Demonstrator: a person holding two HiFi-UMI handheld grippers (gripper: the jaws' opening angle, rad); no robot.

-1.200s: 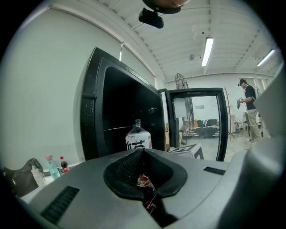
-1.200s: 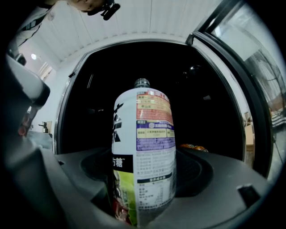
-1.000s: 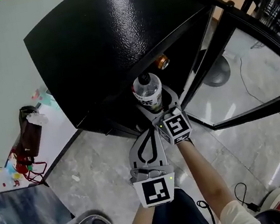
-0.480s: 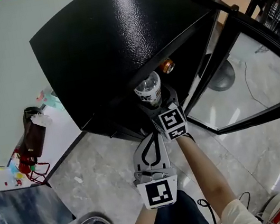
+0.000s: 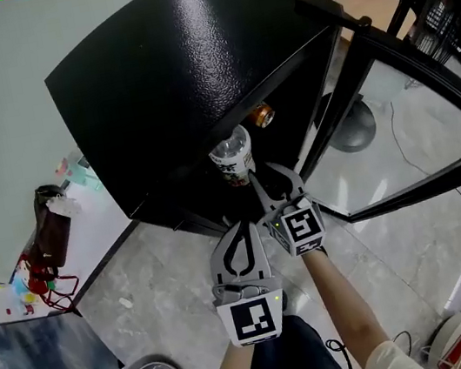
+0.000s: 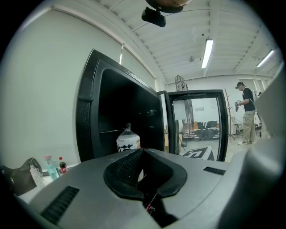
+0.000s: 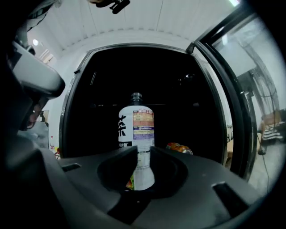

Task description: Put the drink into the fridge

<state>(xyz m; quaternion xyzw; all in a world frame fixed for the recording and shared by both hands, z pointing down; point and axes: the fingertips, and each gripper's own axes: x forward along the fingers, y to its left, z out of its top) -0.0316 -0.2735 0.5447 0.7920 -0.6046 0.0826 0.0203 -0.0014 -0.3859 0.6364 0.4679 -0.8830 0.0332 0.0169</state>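
The drink, a clear bottle (image 5: 230, 157) with a white label and dark cap, stands upright inside the open black fridge (image 5: 184, 72). In the right gripper view the bottle (image 7: 136, 129) sits on the shelf beyond the jaws. My right gripper (image 5: 270, 176) hangs just in front of the fridge, apart from the bottle. Its jaws are closing, with a narrow gap and nothing between them. My left gripper (image 5: 240, 226) is lower and nearer me, shut and empty. In its own view the left gripper (image 6: 143, 154) points at the fridge and the bottle (image 6: 128, 139).
An orange can (image 5: 262, 115) lies in the fridge to the right of the bottle. The glass fridge door (image 5: 410, 103) stands open at right. A dark bag (image 5: 48, 229) and small bottles (image 6: 51, 166) sit left of the fridge. A person (image 6: 247, 109) stands far off.
My right gripper has let go of the bottle and drawn back toward me, its jaws narrowing. The bottle stays standing in the fridge. The left gripper has hardly moved.
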